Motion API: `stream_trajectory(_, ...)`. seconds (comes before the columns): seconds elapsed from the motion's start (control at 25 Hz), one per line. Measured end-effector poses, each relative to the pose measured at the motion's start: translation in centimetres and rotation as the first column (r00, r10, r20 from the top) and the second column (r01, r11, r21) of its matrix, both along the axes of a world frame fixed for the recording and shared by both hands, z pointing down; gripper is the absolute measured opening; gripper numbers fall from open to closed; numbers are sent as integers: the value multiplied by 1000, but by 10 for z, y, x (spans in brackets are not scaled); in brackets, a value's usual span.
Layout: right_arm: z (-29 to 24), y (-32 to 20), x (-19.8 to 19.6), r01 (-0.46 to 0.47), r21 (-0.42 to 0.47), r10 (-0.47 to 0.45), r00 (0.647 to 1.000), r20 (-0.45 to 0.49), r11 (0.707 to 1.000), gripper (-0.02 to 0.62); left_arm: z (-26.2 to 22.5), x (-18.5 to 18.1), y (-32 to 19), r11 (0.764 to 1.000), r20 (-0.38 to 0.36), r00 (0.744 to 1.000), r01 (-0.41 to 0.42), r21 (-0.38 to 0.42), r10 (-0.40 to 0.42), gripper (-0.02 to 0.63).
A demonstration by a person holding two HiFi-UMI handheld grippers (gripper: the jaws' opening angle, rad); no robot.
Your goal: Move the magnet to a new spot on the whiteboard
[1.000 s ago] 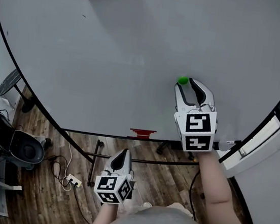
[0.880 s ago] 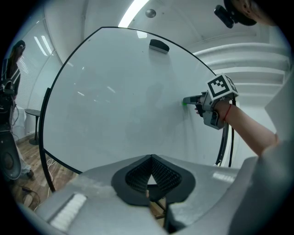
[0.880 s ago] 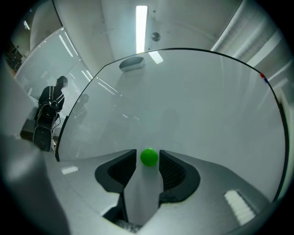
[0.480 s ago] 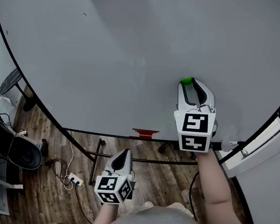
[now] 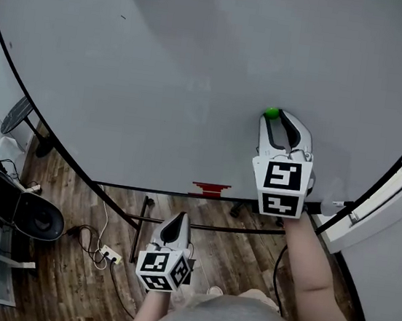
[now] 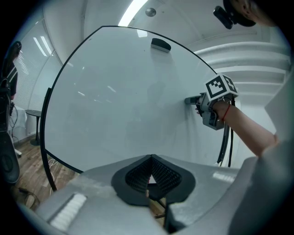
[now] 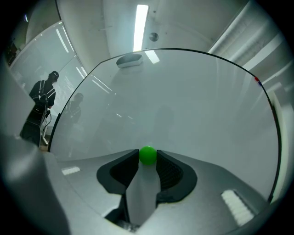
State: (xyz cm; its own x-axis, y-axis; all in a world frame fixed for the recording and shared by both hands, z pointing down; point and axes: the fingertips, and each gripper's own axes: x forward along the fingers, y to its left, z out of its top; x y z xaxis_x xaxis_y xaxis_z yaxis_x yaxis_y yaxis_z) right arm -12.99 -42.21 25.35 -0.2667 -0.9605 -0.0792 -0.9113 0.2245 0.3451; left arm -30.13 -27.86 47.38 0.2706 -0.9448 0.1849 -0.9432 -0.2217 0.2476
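Magnet [image 7: 147, 155] on whiteboard [image 5: 196, 82], gripped.
My right gripper [image 5: 278, 118] has just been closing, now pinching the magnet; left gripper [image 6: 149, 160], below whiteboard, pressed together.

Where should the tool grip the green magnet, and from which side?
Pinch the round knob of the green magnet across its sides, coming straight at the whiteboard: it bulges off the flat face. The right tool has just been closing, its tips on the knob.
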Motion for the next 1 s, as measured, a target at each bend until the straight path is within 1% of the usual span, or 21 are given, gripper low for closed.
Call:
stream_trajectory(0.44, 1, 0, 0, 23, -6, -23, 1000, -13, 1000, 121, 5, 4, 10, 1000, 0, 1000, 17, -16, -17, 5)
stream_trajectory(0.64, 1, -1, 0, 27, -5, -27, 1000, -12, 1000, 121, 1, 7, 7, 1000, 0, 1000, 16, -9, -16, 5)
stream_trajectory(0.8, 2, -2, -1, 7, 5, -7, 1000, -11, 1000, 123, 1, 6, 6, 1000, 2, 1000, 18, -7, -18, 5)
stream_trajectory(1.0, 0, -1, 0, -52, 35, 52, 999, 4, 998, 126, 1, 3, 6, 1000, 3, 1000, 25, -8, -25, 5)
